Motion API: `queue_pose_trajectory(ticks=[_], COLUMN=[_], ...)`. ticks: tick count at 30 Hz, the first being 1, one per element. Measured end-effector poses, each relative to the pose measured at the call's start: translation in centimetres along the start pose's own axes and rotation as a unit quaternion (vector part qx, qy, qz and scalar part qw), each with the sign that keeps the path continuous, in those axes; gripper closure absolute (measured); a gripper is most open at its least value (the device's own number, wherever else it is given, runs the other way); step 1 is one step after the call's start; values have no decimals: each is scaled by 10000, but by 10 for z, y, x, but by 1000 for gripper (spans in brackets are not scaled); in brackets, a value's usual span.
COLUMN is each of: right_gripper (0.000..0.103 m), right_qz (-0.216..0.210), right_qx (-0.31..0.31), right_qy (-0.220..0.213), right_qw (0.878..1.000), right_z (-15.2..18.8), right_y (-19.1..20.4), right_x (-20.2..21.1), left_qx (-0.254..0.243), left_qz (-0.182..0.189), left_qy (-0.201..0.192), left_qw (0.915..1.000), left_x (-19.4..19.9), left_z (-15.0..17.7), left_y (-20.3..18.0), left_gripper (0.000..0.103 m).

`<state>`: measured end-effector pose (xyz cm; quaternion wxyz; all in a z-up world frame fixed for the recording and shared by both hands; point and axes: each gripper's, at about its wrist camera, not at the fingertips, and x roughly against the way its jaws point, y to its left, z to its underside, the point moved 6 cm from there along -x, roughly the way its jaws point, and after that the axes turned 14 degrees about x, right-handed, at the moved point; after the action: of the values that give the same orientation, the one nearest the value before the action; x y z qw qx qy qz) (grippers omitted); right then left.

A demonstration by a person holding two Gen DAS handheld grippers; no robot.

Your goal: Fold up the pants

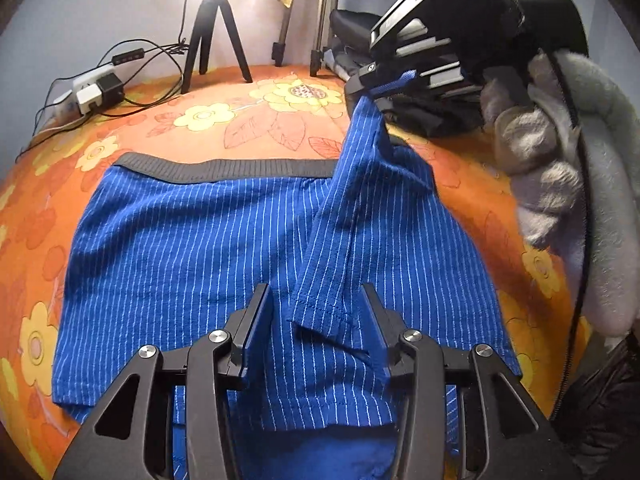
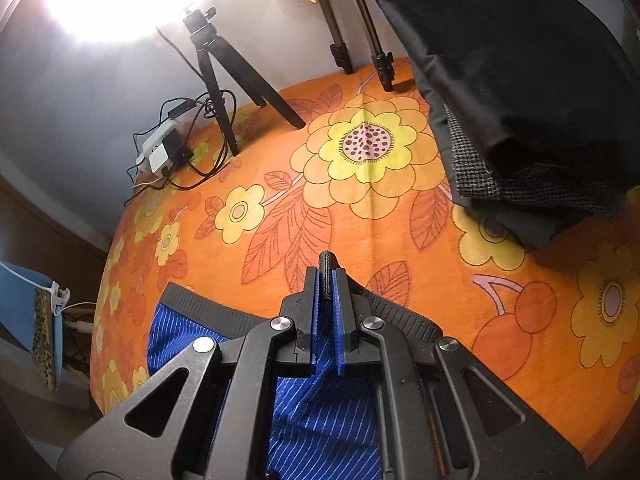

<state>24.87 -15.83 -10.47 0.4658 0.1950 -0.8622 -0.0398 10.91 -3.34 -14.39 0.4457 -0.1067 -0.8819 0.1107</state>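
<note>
Up right, right tool [image 2: 329, 280] pinching pants [image 1: 224, 248] waistband, left tool [image 1: 316, 300] agape

No legible text or labels anywhere.

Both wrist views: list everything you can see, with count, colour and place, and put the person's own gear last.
pants: one, blue with white pinstripes and a dark waistband, spread on the bedsheet, right corner lifted
bedsheet: one, orange with yellow flowers, under everything
small tripod: one, black, far side near the wall
tall tripod legs: at least two legs, metal, far right of it
power strip: one, white with plugs and black cables, far left
folded clothes: one stack, black and grey check, far right
left gripper: black, fingers open over the pants' hem
right gripper: black with blue pads, shut on the pants' waistband, holding it up
</note>
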Motion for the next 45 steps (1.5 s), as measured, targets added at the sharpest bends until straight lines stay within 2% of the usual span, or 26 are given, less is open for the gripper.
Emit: queue_pose_trajectory(ticks=[2, 7, 10, 18, 23, 27, 36, 45], right_gripper=[96, 96, 96, 96, 96, 96, 96, 96], right_qz=[0, -15, -12, -55, -195, -316, -434, -433], right_qx=[-12, -1, 3, -19, 21, 212, 813, 988], right_qy=[-3, -23, -26, -66, -119, -115, -71, 173], right_qw=[10000, 10000, 10000, 10000, 9997, 9992, 9957, 9940], right_z=[1, 0, 0, -2, -8, -12, -14, -12], right_y=[-2, 0, 0, 2, 16, 43, 124, 157], right_x=[1, 2, 3, 6, 11, 9, -16, -62], left_qx=[-5, 5, -191, -147, 223, 546, 1037, 1469], left_qz=[-42, -8, 11, 375, 503, 541, 379, 135], left_qy=[-40, -121, -239, -455, -693, -861, -884, -732], left_qw=[10000, 9999, 9995, 9982, 9961, 9933, 9899, 9863], left_x=[2, 6, 12, 40, 69, 92, 107, 99], left_z=[1, 0, 1, -2, -7, -9, 4, 13], left_y=[0, 1, -6, -15, 5, 28, 77, 120], left_gripper=[64, 90, 97, 100, 100, 100, 100, 101])
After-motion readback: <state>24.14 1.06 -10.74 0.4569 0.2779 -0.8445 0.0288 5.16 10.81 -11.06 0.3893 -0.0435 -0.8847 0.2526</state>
